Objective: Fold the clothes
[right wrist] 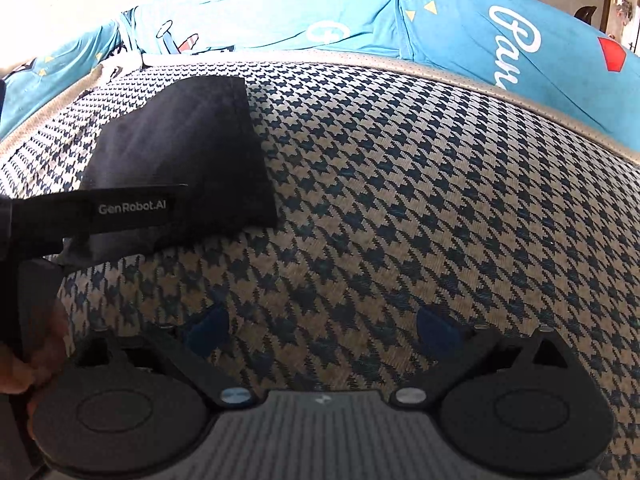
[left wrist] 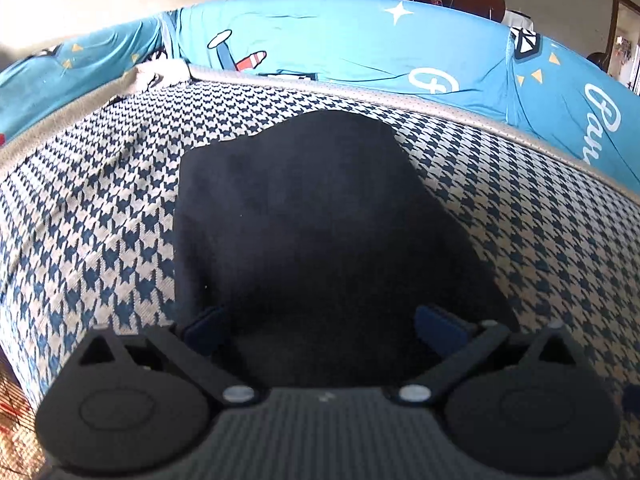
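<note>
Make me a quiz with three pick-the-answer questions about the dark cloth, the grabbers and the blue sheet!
1. Where does the dark cloth lie?
A. On the checked cover
B. On the floor
C. Hanging from a hook

2. What colour is the sheet behind the checked cover?
A. Red
B. Bright blue with pictures
C. Plain white

3. How is the right gripper?
A. Shut on the cloth
B. Shut on the sheet
C. Open, holding nothing

Answers:
1. A, the cloth rests flat with the checked pattern all round it.
2. B, it is bright blue with stars, triangles and white writing.
3. C, its blue pads stand wide apart with only checked cover between them. The left gripper is open too, with the cloth's near edge between its pads.
</note>
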Action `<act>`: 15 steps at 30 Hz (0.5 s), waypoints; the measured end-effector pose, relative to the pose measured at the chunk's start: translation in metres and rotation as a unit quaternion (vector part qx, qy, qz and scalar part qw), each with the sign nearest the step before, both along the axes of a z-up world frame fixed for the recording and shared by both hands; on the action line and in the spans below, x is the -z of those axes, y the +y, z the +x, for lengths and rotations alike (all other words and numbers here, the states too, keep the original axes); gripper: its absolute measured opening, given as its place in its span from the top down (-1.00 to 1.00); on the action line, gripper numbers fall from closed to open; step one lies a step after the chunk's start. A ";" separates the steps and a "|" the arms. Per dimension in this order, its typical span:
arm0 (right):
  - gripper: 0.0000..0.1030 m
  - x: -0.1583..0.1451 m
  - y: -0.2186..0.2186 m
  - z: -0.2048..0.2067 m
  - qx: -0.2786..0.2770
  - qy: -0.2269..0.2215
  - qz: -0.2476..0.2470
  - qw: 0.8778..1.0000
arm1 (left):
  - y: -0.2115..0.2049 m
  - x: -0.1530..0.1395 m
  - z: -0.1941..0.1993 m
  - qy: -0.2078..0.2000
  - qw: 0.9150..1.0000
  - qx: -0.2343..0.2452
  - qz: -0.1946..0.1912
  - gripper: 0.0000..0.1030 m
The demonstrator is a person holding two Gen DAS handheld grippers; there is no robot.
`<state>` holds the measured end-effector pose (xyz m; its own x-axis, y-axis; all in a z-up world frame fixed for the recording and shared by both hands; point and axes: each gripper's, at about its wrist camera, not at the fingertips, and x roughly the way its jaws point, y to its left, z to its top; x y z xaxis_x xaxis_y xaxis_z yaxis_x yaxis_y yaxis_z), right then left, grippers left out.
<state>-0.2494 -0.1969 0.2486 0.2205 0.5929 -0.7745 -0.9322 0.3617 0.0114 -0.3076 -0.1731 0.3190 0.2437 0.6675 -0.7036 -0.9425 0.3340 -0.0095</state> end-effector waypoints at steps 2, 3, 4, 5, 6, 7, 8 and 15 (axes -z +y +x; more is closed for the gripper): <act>-0.97 0.000 0.001 0.000 0.001 -0.002 -0.004 1.000 | -0.002 0.000 -0.002 0.002 1.000 0.005 -0.001 -1.00; -0.97 0.000 0.002 0.000 0.003 -0.001 -0.005 1.000 | -0.003 0.000 -0.003 0.000 1.000 0.006 -0.003 -1.00; -0.97 0.000 0.002 0.000 0.005 0.001 -0.006 1.000 | -0.004 0.000 -0.005 -0.001 1.000 0.009 -0.006 -1.00; -0.97 -0.001 0.002 0.001 0.007 0.004 -0.006 1.000 | -0.007 0.000 -0.006 0.001 1.000 0.015 -0.007 -1.00; -0.97 -0.002 0.003 0.002 0.009 0.009 -0.007 1.000 | -0.009 0.000 -0.006 0.005 1.000 0.022 -0.008 -1.00; -0.97 -0.002 0.003 0.002 0.011 0.015 -0.007 1.000 | -0.012 0.000 -0.005 0.016 0.999 0.028 -0.008 -1.00; -0.97 -0.004 0.004 0.003 0.012 0.018 -0.006 1.000 | -0.016 0.001 -0.002 0.029 0.999 0.035 -0.006 -1.00; -0.98 -0.022 0.014 -0.013 -0.025 -0.052 -0.028 0.998 | -0.024 -0.008 -0.017 0.001 0.999 0.043 -0.011 -1.00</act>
<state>-0.2628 -0.1833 0.2705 0.2729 0.5614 -0.7812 -0.9440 0.3129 -0.1049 -0.3251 -0.1968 0.3269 0.2977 0.6284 -0.7187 -0.9104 0.4134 -0.0157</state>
